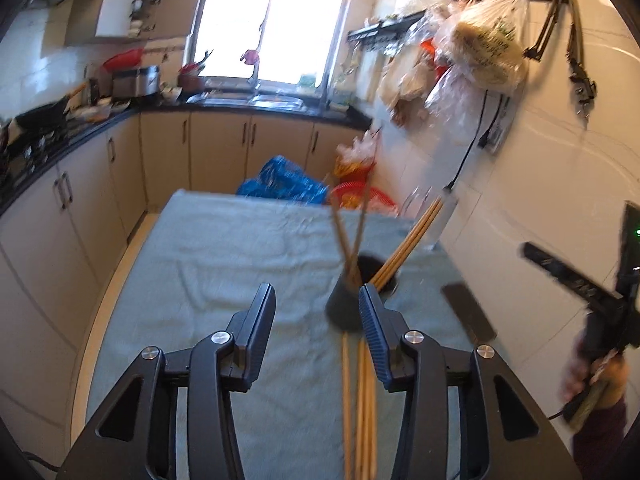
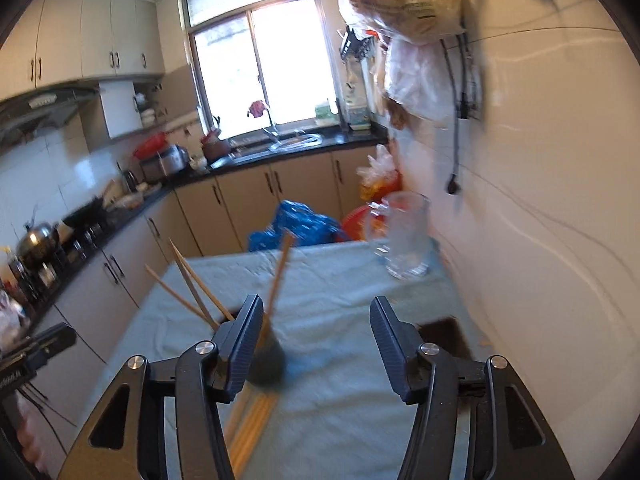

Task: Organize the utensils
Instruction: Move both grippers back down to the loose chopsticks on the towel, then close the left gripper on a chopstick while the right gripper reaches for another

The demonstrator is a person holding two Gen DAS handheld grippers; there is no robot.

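A dark cup stands on the pale green cloth with several wooden chopsticks leaning out of it. More chopsticks lie flat on the cloth in front of the cup. My left gripper is open with nothing between its fingers; its right finger overlaps the cup in the picture. In the right wrist view the cup sits just behind the left finger of my right gripper, which is open and holds nothing. The loose chopsticks lie below that finger.
A clear glass mug stands at the cloth's far right corner by the tiled wall. A dark flat object lies right of the cup. A person's hand shows at the right edge. Cabinets, sink and a blue bag lie beyond.
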